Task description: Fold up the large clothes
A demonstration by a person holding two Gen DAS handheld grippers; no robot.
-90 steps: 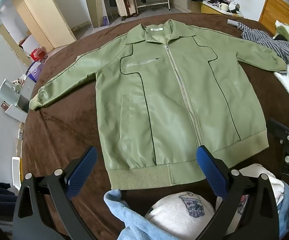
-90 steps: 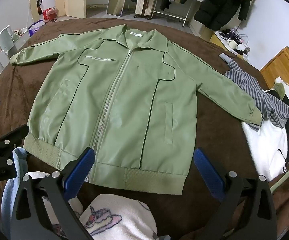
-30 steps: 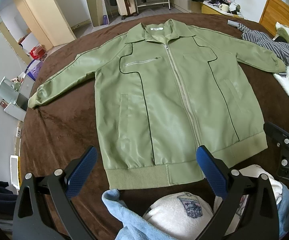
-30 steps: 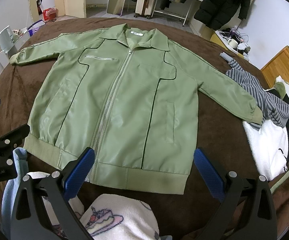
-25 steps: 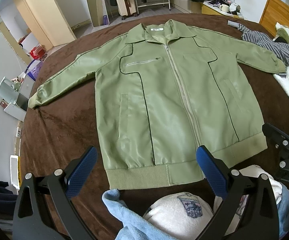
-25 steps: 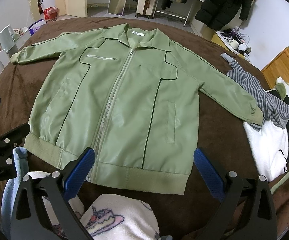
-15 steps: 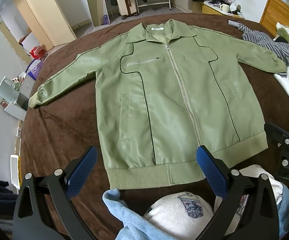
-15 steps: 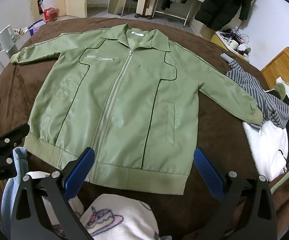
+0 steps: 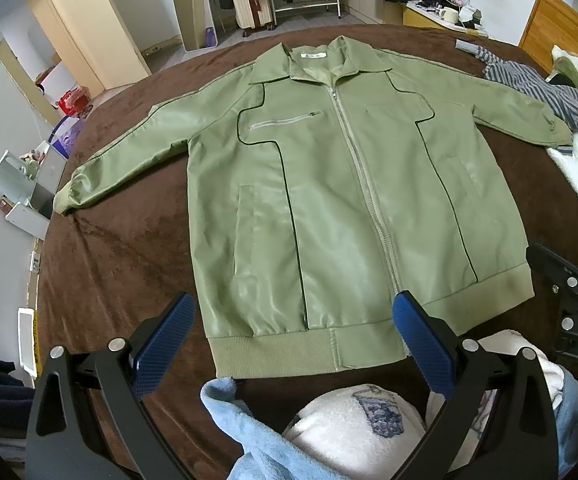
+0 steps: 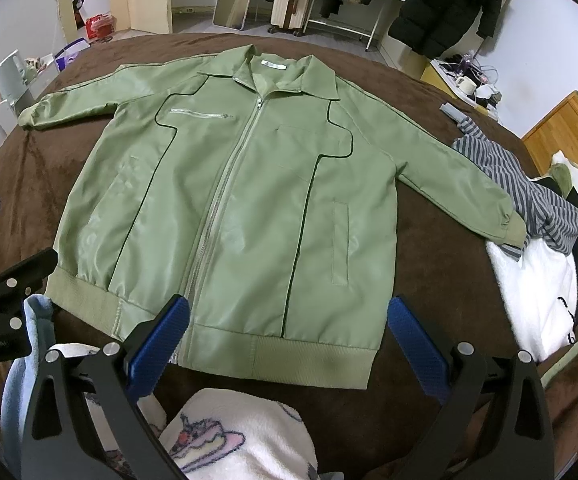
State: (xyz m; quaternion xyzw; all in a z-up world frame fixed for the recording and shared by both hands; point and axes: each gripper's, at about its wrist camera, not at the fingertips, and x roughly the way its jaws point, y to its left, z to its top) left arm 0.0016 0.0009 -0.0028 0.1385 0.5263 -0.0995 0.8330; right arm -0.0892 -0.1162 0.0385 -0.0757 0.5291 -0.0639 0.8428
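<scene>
Both grippers, left (image 9: 291,334) & right (image 10: 287,330), spread wide, gripping nothing. Green jacket (image 9: 345,208) flat, zipped, hem just beyond fingertips, sleeves outstretched. Fold not begun, prob. Next: pinch a sleeve cuff, fold inward.

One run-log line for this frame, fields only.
stage: pre-fold | green jacket: flat, zipped, sleeves spread on brown bedspread | left gripper: open, empty | right gripper: open, empty
</scene>
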